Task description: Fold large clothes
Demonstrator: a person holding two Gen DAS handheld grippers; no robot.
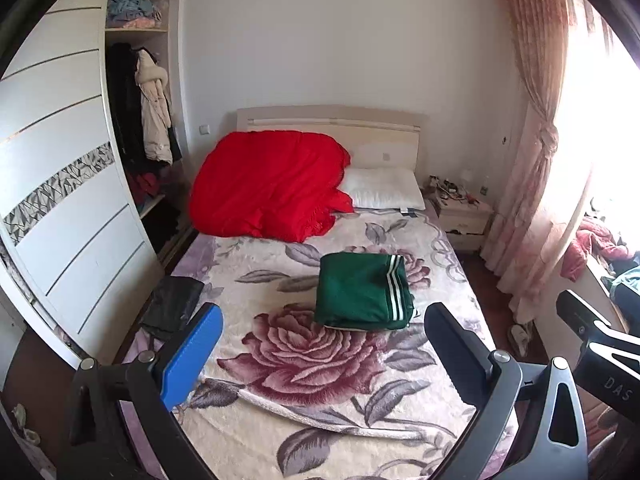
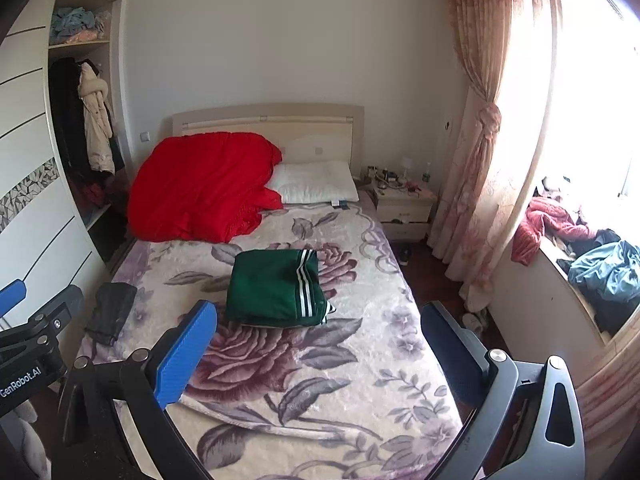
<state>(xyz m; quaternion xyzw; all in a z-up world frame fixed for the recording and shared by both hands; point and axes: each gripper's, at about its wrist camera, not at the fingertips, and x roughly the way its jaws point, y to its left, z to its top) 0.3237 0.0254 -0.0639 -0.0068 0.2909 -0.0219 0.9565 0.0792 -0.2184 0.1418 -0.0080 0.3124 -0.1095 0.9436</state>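
Left wrist view: your left gripper [image 1: 322,350] and right gripper [image 2: 320,346] hover spread and empty; folded green striped-fabric garment [image 1: 362,290] at twelve o'clock—snagging one layer could unfold it.

"DAS" on right gripper [image 1: 600,344]; "GenRobot.AI" on left gripper [image 2: 28,376].

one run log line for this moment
left gripper: open, empty | right gripper: open, empty | green garment: folded on floral blanket | black garment: left edge
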